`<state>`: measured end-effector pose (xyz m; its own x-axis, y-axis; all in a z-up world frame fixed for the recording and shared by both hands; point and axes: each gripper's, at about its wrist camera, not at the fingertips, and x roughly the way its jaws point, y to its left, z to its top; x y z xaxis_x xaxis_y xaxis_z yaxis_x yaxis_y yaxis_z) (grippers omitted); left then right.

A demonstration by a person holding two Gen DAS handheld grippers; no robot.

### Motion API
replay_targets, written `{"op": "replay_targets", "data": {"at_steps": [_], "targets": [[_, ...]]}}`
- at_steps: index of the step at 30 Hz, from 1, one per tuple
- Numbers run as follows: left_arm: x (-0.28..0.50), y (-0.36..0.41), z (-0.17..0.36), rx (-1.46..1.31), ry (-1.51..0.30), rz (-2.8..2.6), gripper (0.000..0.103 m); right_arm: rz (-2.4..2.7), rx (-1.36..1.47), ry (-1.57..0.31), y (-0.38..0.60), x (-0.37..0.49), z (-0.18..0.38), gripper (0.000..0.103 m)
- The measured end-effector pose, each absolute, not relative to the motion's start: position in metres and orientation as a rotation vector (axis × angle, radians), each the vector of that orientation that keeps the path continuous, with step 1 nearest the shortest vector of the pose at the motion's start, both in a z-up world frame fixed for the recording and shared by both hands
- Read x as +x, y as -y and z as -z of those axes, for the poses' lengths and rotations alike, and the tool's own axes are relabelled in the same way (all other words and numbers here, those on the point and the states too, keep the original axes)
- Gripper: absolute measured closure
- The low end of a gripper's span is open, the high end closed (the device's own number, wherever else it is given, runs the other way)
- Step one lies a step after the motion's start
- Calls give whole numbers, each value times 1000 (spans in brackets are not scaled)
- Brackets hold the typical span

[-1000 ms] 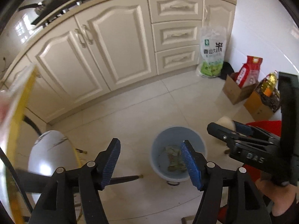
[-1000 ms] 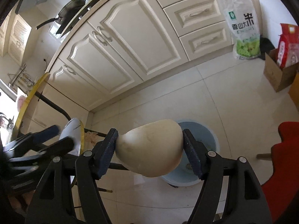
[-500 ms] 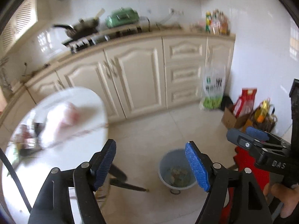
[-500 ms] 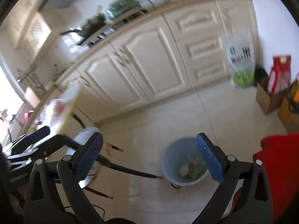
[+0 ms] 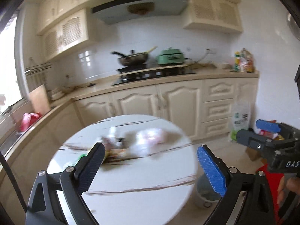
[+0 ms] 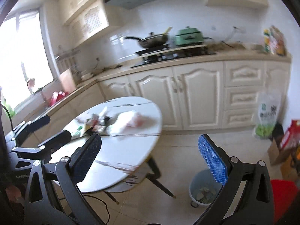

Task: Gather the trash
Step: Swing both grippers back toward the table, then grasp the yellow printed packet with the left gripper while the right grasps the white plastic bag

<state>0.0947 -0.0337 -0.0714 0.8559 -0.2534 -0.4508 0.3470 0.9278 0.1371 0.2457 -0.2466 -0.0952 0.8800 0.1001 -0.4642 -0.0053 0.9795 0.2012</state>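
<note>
Now both grippers, left gripper (image 5: 150,166) opening (nothing between), face the table (image 5: 142,180).

Each gripper is a black frame with triangular cut-outs and two long fingers hinged on silver round-head screws. On the left gripper (image 5: 150,168) and the right gripper (image 6: 150,159) alike, one finger carries a dark textured pad (image 5: 90,168) and the other a bright blue gridded pad (image 5: 211,170). The right gripper body bears white lettering "DAS" (image 5: 291,164). A thin black cable (image 6: 8,116) runs along the left edge. A hand (image 5: 288,189) grips a handle.
</note>
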Motion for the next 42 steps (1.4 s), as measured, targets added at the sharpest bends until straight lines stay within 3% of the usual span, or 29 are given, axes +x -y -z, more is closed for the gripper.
{"op": "replay_targets", "data": {"at_steps": [13,25,28,35,37,42], "targets": [[181,-95,113,147,-622,61,5,-125,69,-629,169,365,119,0],[278,-50,148,67,-763,196,5,-109,46,-772,190,456,174,0],[314,-38,166,68,-822,177,10,-111,43,-783,196,469,181,0],[403,-45,170,-21,-883,284,52,-150,32,-793,202,494,192,0],[400,-57,167,-35,-871,306,58,-158,29,-794,202,500,194,0],[397,-74,165,0,-865,288,59,-168,27,-793,199,509,197,0]]}}
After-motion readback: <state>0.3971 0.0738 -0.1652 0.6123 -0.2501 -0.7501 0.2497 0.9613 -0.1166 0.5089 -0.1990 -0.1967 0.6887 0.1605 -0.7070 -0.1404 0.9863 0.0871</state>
